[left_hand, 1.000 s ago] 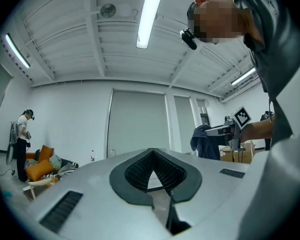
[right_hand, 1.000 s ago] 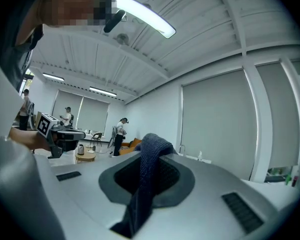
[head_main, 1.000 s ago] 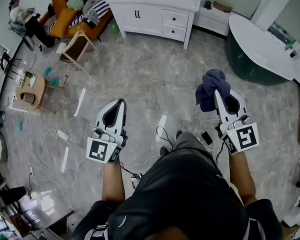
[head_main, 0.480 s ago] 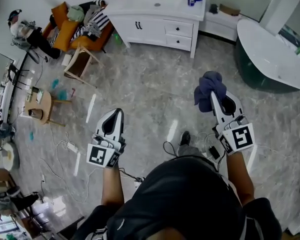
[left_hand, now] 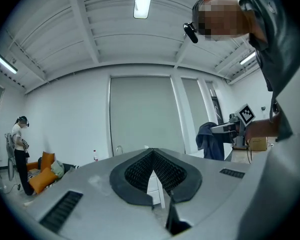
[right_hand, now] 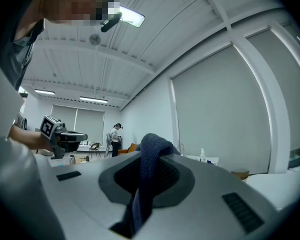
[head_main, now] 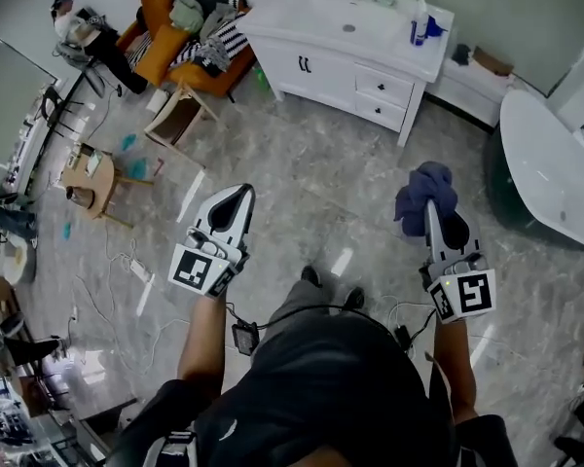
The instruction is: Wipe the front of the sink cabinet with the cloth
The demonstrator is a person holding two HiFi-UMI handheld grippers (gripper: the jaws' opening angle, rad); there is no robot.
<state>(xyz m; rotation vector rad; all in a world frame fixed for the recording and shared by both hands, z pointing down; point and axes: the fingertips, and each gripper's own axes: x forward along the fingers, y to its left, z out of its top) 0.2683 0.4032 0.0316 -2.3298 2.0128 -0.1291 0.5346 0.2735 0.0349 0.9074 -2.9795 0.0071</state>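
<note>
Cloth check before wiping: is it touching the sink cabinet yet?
No, the cloth sits in the right gripper, far from the sink cabinet.

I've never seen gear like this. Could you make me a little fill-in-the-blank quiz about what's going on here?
The right gripper is clamped on a dark ___ cloth.
The left gripper is shut and holds ___.
The sink cabinet is ___ in colour, and the cloth is not touching it.
Missing words: blue; nothing; white.
</note>
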